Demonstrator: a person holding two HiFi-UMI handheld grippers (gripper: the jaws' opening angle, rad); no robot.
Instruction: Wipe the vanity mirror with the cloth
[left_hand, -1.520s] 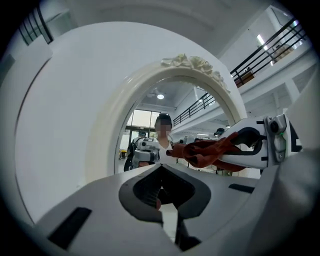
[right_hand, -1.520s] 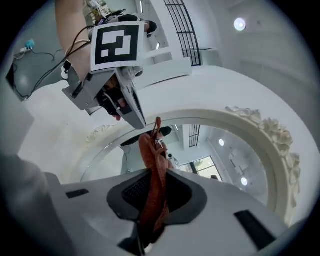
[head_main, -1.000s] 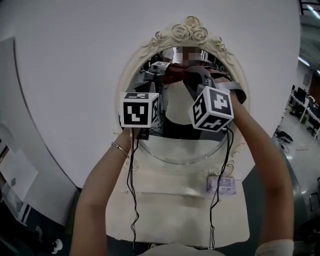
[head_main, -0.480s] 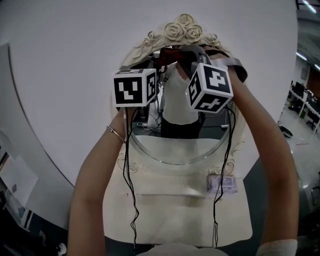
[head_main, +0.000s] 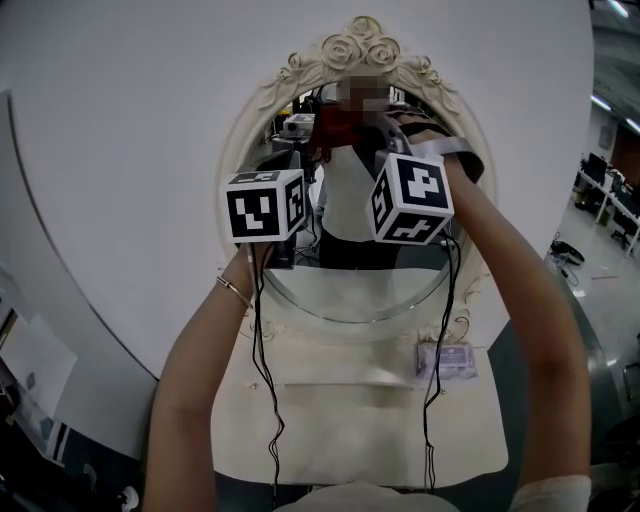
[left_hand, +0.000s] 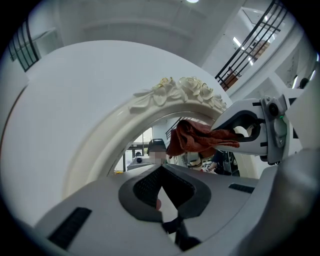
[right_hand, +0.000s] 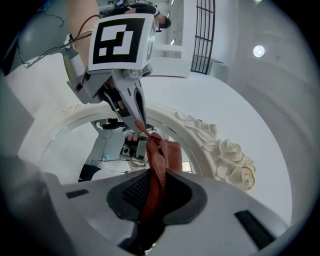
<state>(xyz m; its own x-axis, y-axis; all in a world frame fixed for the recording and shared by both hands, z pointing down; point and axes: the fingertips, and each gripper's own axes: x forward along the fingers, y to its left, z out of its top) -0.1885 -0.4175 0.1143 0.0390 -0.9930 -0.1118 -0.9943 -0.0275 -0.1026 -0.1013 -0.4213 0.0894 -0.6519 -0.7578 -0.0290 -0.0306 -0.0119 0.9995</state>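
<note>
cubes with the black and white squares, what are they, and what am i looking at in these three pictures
Those cubes are marker blocks fixed to two hand-held grippers; a person holds one in each hand. The head view comes from a camera on the person's head, looking down at a cream vanity top with a small packet on it, and its oval vanity mirror. The other two come from cameras on each gripper. The right gripper pinches a reddish cloth near the mirror's top. The left gripper is shut on nothing.
</note>
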